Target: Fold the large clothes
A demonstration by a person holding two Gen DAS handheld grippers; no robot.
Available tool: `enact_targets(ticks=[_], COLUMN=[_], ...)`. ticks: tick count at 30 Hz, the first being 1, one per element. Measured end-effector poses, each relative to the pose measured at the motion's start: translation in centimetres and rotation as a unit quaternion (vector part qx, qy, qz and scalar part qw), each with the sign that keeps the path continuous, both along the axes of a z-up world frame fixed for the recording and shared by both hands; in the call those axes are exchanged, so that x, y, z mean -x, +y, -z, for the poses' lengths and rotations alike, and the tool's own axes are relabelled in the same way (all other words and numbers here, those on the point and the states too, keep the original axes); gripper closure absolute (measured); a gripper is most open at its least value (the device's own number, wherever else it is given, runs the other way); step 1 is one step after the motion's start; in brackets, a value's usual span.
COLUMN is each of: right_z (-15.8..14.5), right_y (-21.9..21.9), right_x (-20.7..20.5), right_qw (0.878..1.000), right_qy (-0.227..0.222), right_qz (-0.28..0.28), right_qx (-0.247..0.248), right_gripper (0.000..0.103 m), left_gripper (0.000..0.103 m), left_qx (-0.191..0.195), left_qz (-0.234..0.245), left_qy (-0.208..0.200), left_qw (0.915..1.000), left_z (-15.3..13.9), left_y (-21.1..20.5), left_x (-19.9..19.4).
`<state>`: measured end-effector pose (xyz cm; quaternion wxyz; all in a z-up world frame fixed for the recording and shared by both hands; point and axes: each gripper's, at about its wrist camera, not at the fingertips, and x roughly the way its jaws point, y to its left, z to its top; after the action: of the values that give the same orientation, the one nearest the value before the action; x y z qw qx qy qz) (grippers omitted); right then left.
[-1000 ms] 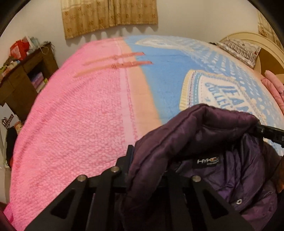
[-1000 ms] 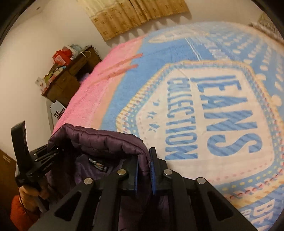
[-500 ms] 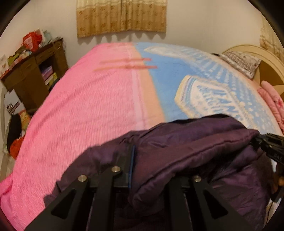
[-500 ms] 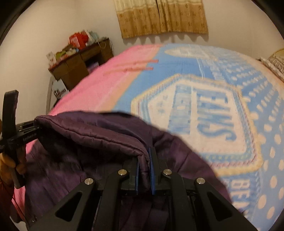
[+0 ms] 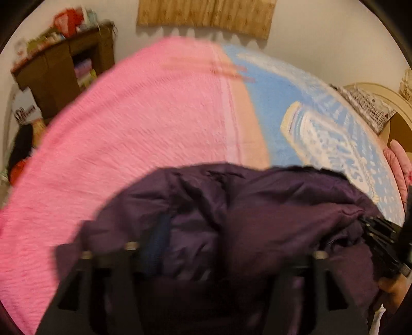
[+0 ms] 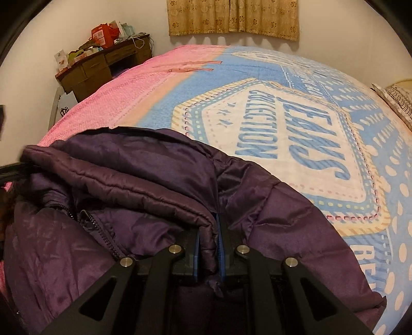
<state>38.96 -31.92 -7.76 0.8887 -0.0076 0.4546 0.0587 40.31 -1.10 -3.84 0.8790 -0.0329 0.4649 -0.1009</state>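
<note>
A dark purple puffer jacket (image 6: 144, 185) is held over the near edge of the bed, its body spread onto the blanket. My right gripper (image 6: 208, 239) is shut on a padded edge of the jacket, and its blue pads clamp the fabric. In the blurred left wrist view the jacket (image 5: 257, 211) drapes over my left gripper (image 5: 195, 247), hiding the fingertips; one blue pad (image 5: 154, 242) shows against the fabric. The right gripper shows at the right edge of that view (image 5: 383, 232).
The bed carries a pink and blue blanket (image 6: 283, 123) with a "JEANS COLLECTION" print. A brown desk (image 6: 103, 67) with clutter stands at the back left. A patterned pillow (image 5: 365, 105) and a pink garment (image 5: 396, 157) lie at the right. Curtains (image 6: 231, 18) hang on the far wall.
Both grippers have moved forward and down with the jacket. Its body has spread out onto the blanket. The left wrist view is blurred by motion.
</note>
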Motion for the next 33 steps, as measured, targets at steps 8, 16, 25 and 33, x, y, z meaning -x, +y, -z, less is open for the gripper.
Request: enact_targets(ticks=[8, 16, 25, 33], right_z=[0.1, 0.2, 0.2, 0.4], right_y=[-0.3, -0.5, -0.8, -0.8], right_x=[0.2, 0.1, 0.1, 0.1], right_qw=[1.000, 0.999, 0.999, 0.998], right_qy=[-0.011, -0.014, -0.015, -0.015], right_qz=[0.000, -0.001, 0.000, -0.007], right_qx=[-0.018, -0.032, -0.048, -0.059], right_gripper=[0.093, 0.092, 0.092, 0.089], left_gripper=[0.024, 0.021, 0.059, 0.096], left_qx=[-0.088, -0.007, -0.020, 0.011], left_qz=[0.045, -0.028, 0.048, -0.029], left_qy=[-0.085, -0.066, -0.084, 0.003], left_qw=[0.9914, 0.9974, 0.9951, 0.9995], left_z=[-6.4, -6.9, -5.0, 3.4], left_y=[-5.0, -1.3, -10.8, -3.0], left_x=[1.6, 0.0, -1.1, -1.1])
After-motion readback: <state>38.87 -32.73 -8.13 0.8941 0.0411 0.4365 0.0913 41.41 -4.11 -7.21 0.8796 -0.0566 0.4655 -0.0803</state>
